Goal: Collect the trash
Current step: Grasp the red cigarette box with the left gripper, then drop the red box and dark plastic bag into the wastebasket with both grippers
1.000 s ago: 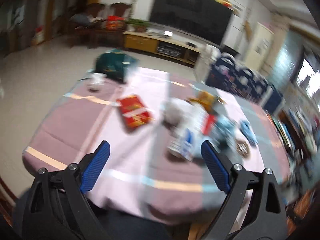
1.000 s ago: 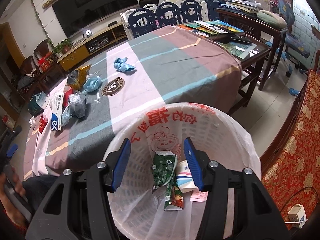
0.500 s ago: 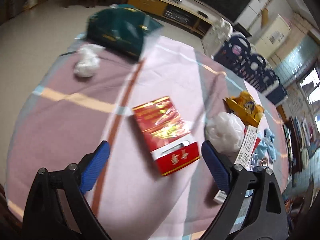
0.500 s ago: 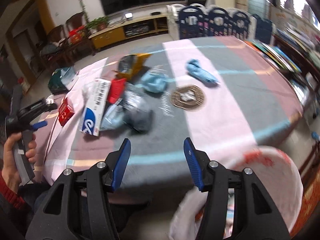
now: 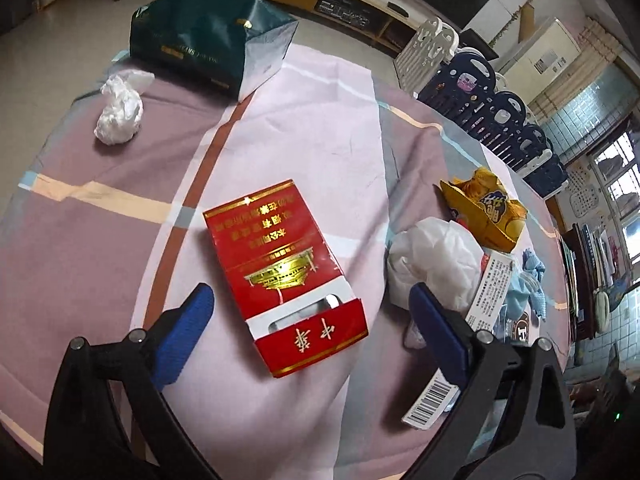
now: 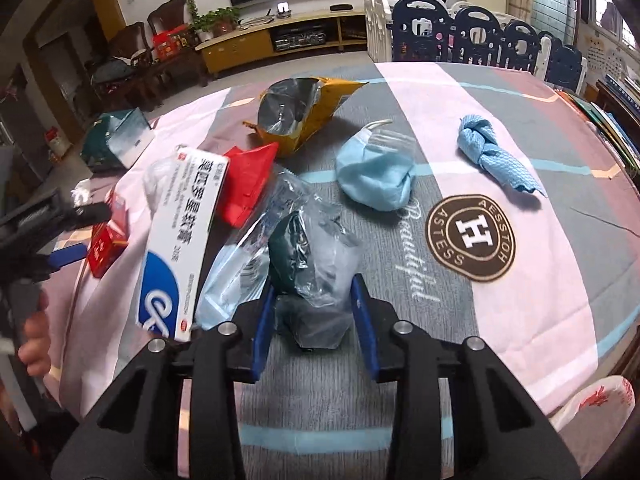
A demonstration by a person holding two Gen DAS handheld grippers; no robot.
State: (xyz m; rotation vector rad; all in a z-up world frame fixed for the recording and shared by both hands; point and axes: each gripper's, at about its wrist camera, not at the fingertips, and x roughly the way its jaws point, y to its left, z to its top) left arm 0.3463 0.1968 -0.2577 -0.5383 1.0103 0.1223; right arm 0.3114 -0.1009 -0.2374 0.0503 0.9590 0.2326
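On the bench, spread with a pink, grey and mauve striped cloth [image 5: 328, 128], litter lay scattered. A red cigarette pack [image 5: 286, 276] lay flat with its lid flipped open toward the left gripper [image 5: 312, 332], its long axis running away from the camera; whether anything was inside could not be told. That gripper's jaws stood wide and were opening, one on either side of the pack's near end, not touching it. A torn yellow snack bag [image 6: 304, 114] lay on its side, its silver mouth gaping. The right gripper [image 6: 314, 322] had its jaws closing around a crumpled clear plastic bag [image 6: 316, 268] with something dark in it; contact could not be told. Beside it lay a long white medicine box [image 6: 180, 240], a blue face mask [image 6: 374, 172] and a knotted blue cloth [image 6: 494, 156]. At the far corner stood a dark green paper bag [image 5: 212, 36], a wad of white tissue [image 5: 120, 112] near it. Beyond were a television cabinet [image 6: 280, 36] and blue playpen panels [image 6: 472, 36].
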